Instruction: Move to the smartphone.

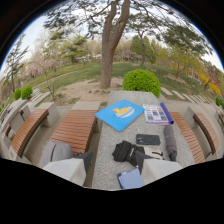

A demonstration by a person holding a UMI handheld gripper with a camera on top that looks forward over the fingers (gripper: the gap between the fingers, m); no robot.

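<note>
A dark smartphone (147, 139) lies flat on the grey stone table (107, 165), beyond my fingers and a little to the right. My gripper (112, 172) is open, its two pale fingers (67, 170) wide apart and held above the near end of the table. Nothing is gripped. A blue flat device (131, 178) lies on the table between the fingers. A black pouch (127, 150) sits between that device and the phone.
A grey folded umbrella (170, 141) lies right of the phone. Farther back are a blue folder (120, 114) and a printed booklet (156, 113). Wooden benches (75, 130) flank the table; a grey bag (55, 150) rests on the left one. A tree trunk (107, 60) and a bush (142, 81) stand beyond.
</note>
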